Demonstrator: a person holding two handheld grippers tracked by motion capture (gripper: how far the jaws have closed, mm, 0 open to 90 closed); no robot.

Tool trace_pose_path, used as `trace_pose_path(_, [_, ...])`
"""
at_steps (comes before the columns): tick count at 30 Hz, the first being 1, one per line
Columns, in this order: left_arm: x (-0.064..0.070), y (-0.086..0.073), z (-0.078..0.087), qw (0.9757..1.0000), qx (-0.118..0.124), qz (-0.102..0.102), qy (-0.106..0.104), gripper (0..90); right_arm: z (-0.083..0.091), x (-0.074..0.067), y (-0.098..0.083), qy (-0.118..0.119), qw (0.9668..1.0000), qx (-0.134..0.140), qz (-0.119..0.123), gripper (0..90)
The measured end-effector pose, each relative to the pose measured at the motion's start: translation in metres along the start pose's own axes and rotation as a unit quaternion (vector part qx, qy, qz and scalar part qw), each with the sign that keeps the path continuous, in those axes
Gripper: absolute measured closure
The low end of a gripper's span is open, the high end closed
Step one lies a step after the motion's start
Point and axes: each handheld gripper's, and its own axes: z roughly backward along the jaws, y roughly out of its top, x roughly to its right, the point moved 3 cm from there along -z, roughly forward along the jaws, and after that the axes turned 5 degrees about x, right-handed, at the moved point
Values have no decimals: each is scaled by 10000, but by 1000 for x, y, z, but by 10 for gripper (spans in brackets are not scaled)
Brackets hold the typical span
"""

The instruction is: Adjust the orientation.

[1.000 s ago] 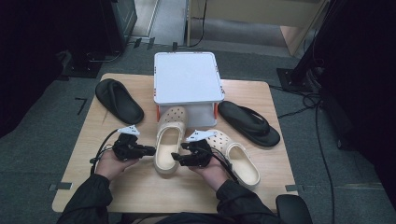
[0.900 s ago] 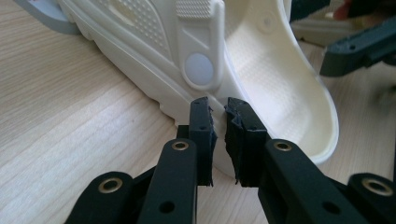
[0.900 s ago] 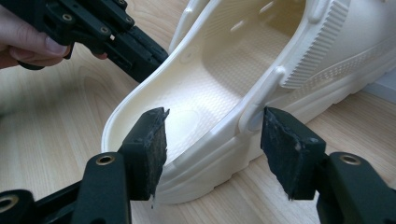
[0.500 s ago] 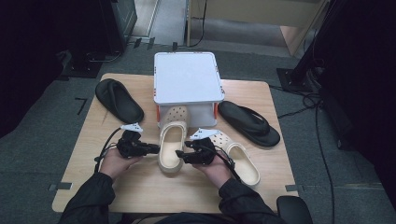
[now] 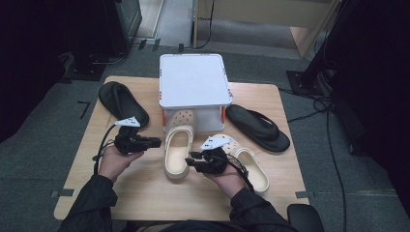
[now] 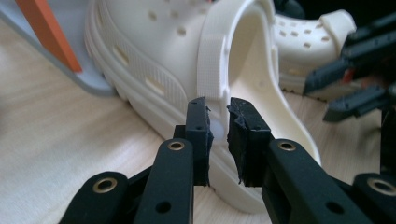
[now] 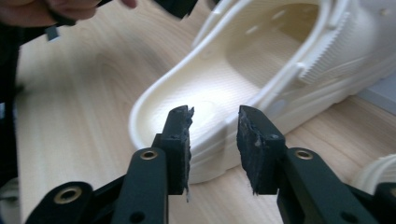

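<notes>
The cream clog (image 5: pixel 177 144) has a holed toe, its tip tucked under the white box (image 5: pixel 193 79), mid-worktop (image 5: pixel 145 193). The left claw (image 6: pixel 218 125) is clenched on its side wall. The right claw (image 7: pixel 214 122) has just been closing, straddling the opposite rim without pressing. The pinched rim is partly hidden; bare worktop lies toward the person.

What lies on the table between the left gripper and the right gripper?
In the high view, one cream clog lies between the left gripper and the right gripper, its toe under the white box.
</notes>
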Motion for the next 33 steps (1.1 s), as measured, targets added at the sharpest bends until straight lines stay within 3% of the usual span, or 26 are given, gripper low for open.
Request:
trace_pose_path(5, [-1,17,5,9998,38,-180,119,782,3,-7,-3,147,9999,-43,48,686])
trace_pose_path(19, [-1,69,24,9987,404,-306,66,778,1,-20,-13,412,9986,-319,-27,766])
trace_pose_path(27, [2,99,23,9978,497,-445,38,779,-1,-28,-17,541,9976,-424,-39,830])
trace_pose_path(33, [-8,111,17,9983,517,-268,20,782,-2,-31,-21,578,9971,-495,7,857])
